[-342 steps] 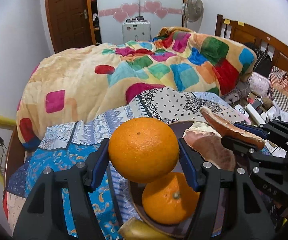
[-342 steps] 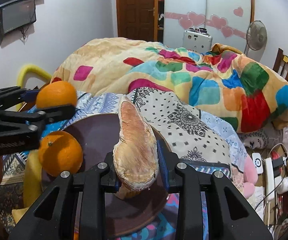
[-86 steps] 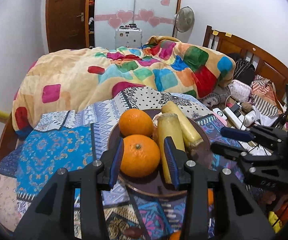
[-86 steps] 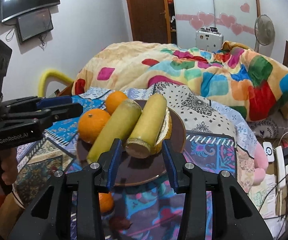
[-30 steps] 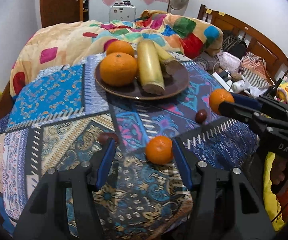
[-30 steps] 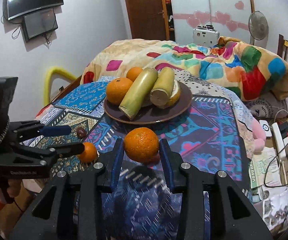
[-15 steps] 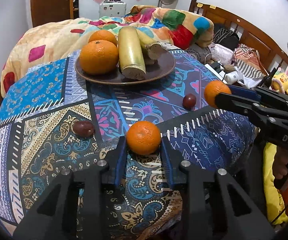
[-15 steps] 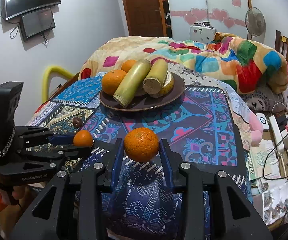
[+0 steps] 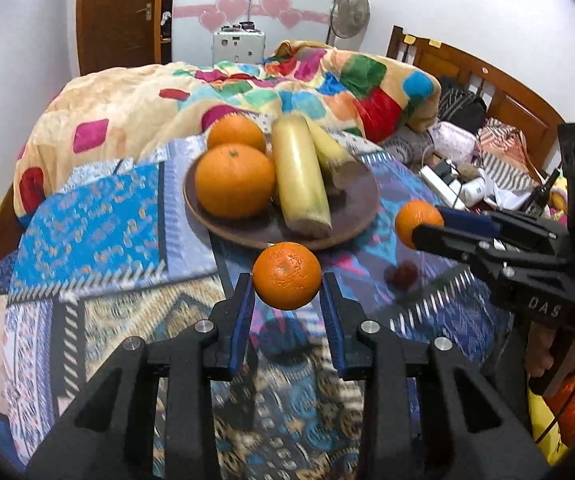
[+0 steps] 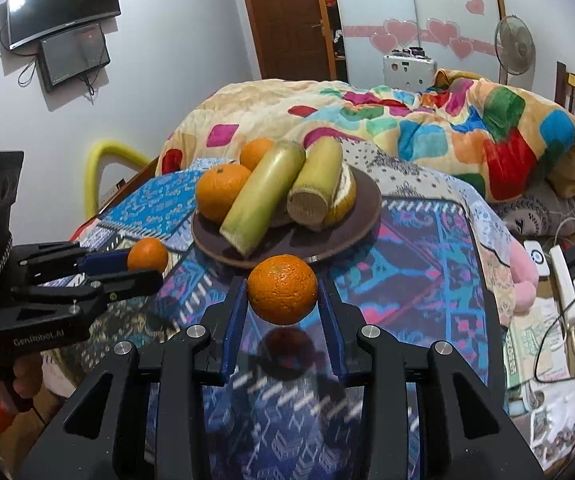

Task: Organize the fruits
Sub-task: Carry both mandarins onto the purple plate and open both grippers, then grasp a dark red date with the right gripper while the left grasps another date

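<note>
My left gripper (image 9: 286, 289) is shut on a small orange (image 9: 286, 275) and holds it above the patterned tablecloth, just in front of the brown plate (image 9: 351, 216). My right gripper (image 10: 282, 300) is shut on a larger orange (image 10: 282, 289), also lifted in front of the plate (image 10: 363, 216). The plate carries two oranges (image 9: 234, 185), two yellow-green stalk pieces (image 9: 301, 184) and a fruit wedge (image 10: 347, 196). Each gripper shows in the other's view, the right one (image 9: 427, 226) and the left one (image 10: 143, 262).
A small dark red fruit (image 9: 403, 274) lies on the tablecloth under the right gripper. A bed with a colourful blanket (image 9: 287, 92) stands behind the table. Cables and clutter (image 10: 563, 276) lie to the right. A wall screen (image 10: 63, 28) hangs at left.
Both grippers have lifted their oranges off the cloth and moved toward the plate. The left gripper had closed on its small orange half a second ago.
</note>
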The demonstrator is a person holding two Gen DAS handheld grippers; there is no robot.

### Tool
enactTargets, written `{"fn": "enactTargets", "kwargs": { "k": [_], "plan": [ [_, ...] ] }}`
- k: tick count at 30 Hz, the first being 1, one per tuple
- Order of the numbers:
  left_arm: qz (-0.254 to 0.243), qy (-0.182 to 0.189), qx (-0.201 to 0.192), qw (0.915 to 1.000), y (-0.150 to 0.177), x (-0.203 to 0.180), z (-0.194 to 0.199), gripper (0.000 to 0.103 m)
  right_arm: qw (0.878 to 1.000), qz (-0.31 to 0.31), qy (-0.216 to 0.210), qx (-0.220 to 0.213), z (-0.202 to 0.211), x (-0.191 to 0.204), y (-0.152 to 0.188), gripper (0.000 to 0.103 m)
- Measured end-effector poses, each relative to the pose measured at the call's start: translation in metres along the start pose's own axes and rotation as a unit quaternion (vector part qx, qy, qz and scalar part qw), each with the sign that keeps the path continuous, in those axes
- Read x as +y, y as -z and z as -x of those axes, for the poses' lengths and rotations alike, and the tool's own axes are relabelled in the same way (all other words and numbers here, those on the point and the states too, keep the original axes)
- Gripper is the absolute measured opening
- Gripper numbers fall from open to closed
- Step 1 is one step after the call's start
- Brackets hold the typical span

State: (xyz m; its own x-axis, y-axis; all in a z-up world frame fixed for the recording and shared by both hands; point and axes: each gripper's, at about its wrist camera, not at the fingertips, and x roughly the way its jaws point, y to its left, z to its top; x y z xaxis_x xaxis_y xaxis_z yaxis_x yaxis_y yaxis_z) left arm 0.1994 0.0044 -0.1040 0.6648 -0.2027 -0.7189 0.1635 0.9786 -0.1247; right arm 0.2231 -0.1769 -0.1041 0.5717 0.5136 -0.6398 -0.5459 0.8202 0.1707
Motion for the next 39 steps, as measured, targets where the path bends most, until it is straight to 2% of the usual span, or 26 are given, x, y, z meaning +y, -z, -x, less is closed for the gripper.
{"fn": "enactTargets", "kwargs": {
  "k": [9,24,26,30,39],
  "plan": [
    [-0.013,-0.008,-0.012,0.9998,-0.027,0.007,-0.019,0.034,1.000,0.024,0.005,0.001,-0.022,0.005,-0.017,0.033],
    [-0.021,-0.007,0.005,0.9997,-0.028,0.010,-0.046,0.034,0.999,0.025,0.003,0.022,-0.050,0.001,-0.022,0.034],
    [-0.024,-0.011,0.008,0.9996,-0.028,0.010,-0.048,0.035,0.999,0.025,0.002,0.023,-0.051,0.001,-0.022,0.034],
    [-0.023,-0.016,0.000,0.9996,-0.029,0.012,-0.045,0.052,0.999,0.026,0.005,0.024,-0.052,0.002,-0.023,0.034],
    [-0.013,-0.022,-0.024,0.9994,-0.029,0.017,-0.012,0.052,1.000,0.027,0.013,0.005,-0.028,0.002,-0.022,0.035]
  ]
}}
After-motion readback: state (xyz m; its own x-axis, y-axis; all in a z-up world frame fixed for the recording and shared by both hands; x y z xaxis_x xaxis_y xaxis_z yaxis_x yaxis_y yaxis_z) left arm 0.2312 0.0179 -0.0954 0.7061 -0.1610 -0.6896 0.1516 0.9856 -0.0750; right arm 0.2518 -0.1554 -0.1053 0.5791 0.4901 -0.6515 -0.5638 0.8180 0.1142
